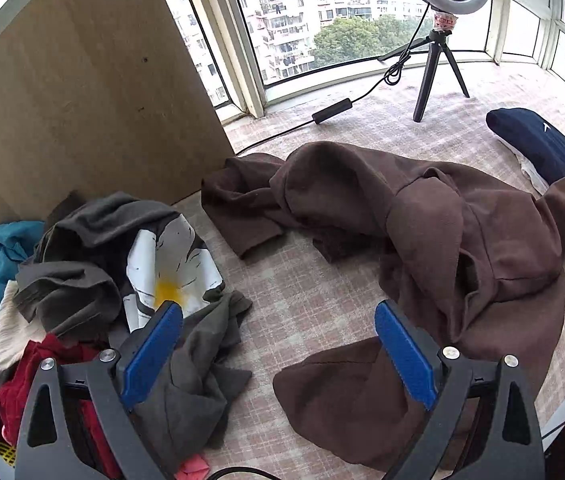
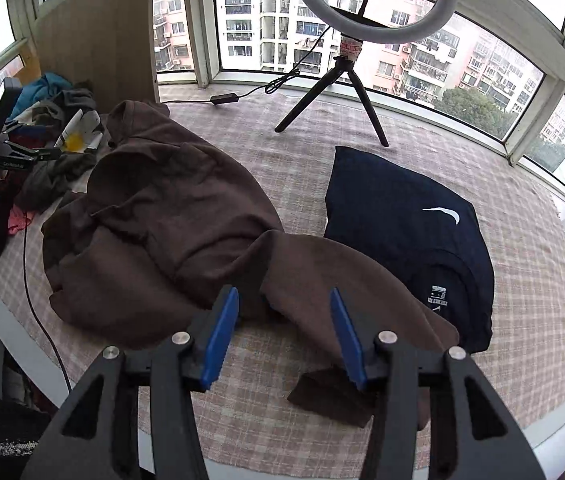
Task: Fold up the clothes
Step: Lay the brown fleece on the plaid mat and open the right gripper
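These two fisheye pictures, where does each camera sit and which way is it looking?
Left wrist view: sits on the left gripper, looking forward over its open blue fingers at the pile of unfolded clothes and the crumpled brown hoodie.
Right wrist view: sits on the right gripper, open above the hoodie's sleeve, facing the folded navy shirt; the left gripper shows at far left.
Both share: hoodie, navy shirt, ring light tripod, checked cloth, windows.

On the folded navy garment [image 2: 406, 216] I can see a white swoosh logo [image 2: 442, 213], and lower down a small block of white print [image 2: 436, 300], too small to read. The other hand-held gripper [image 2: 22, 156] carries tiny white lettering I cannot make out.
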Demonstrator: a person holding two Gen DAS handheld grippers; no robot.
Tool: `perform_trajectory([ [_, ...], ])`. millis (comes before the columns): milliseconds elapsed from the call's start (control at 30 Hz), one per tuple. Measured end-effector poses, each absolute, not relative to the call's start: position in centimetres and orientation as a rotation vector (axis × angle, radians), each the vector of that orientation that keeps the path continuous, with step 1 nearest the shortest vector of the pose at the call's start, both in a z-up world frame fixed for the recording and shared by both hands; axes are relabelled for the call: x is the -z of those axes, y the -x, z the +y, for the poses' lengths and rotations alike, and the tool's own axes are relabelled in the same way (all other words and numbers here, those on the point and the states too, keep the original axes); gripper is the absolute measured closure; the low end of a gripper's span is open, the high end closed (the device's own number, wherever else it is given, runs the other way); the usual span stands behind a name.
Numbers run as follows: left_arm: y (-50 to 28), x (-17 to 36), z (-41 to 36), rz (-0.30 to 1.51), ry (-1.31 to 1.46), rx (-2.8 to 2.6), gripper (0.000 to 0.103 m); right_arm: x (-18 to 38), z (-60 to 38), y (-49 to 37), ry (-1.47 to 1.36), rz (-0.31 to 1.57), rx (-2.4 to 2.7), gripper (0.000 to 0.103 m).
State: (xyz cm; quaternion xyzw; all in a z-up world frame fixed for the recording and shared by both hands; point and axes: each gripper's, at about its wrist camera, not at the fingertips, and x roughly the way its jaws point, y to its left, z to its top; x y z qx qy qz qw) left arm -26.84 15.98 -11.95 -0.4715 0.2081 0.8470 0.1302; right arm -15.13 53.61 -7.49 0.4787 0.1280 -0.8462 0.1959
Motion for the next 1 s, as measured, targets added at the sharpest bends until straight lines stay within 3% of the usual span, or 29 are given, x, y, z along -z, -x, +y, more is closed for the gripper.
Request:
perform_trajectory([
  [233, 35.7, 15.7, 20.2, 0.826, 1.324, -2.32, 0.005, 13.1, 44.7, 16.7, -1.309, 0.494, 2.186, 0.056],
  [300, 37.1, 17.2, 21.1, 0.793, 1.351, -2.269, 0.005, 14.4, 43.1, 17.2, -1.31, 0.556, 2.163, 0.056],
  [367, 37.7, 18.2, 21.8, 0.766, 1.358, -2.241, 0.012, 15.5, 41.9, 17.3, -1.302, 0.601, 2.121, 0.056],
  [400, 37.8, 18.5, 22.1, 0.759, 1.355, -2.229, 0.028, 16.1, 41.4, 17.4, -1.314, 0.613, 2.092, 0.056],
  [433, 37.7, 18.7, 22.2, 0.735, 1.357, -2.204, 0.053, 16.7, 41.1, 17.5, -1.335, 0.624, 2.064, 0.056],
  [500, 37.6, 19.0, 22.3, 0.697, 1.359, -2.164, 0.08, 17.9, 40.4, 17.4, -1.368, 0.655, 2.02, 0.056],
  [633, 37.2, 18.8, 22.5, 0.696, 1.339, -2.148, 0.094, 18.5, 40.1, 17.7, -1.372, 0.728, 2.048, 0.06],
  [667, 37.1, 18.6, 22.3, 0.692, 1.33, -2.161, 0.097, 17.9, 40.4, 17.9, -1.371, 0.71, 2.069, 0.08],
  [700, 37.0, 18.1, 22.0, 0.678, 1.327, -2.17, 0.098, 17.2, 40.7, 18.1, -1.371, 0.691, 2.09, 0.093],
  [733, 36.8, 17.3, 21.5, 0.65, 1.316, -2.181, 0.098, 16.6, 41.1, 18.3, -1.37, 0.672, 2.111, 0.096],
  [867, 34.2, 11.8, 18.6, 0.55, 1.189, -2.217, 0.098, 13.3, 42.8, 19.0, -1.357, 0.577, 2.213, 0.097],
  [1000, 29.3, 5.1, 16.2, 0.6, 1.077, -2.291, 0.098, 2.6, 48.3, 18.4, -1.209, 0.29, 2.472, 0.097],
])
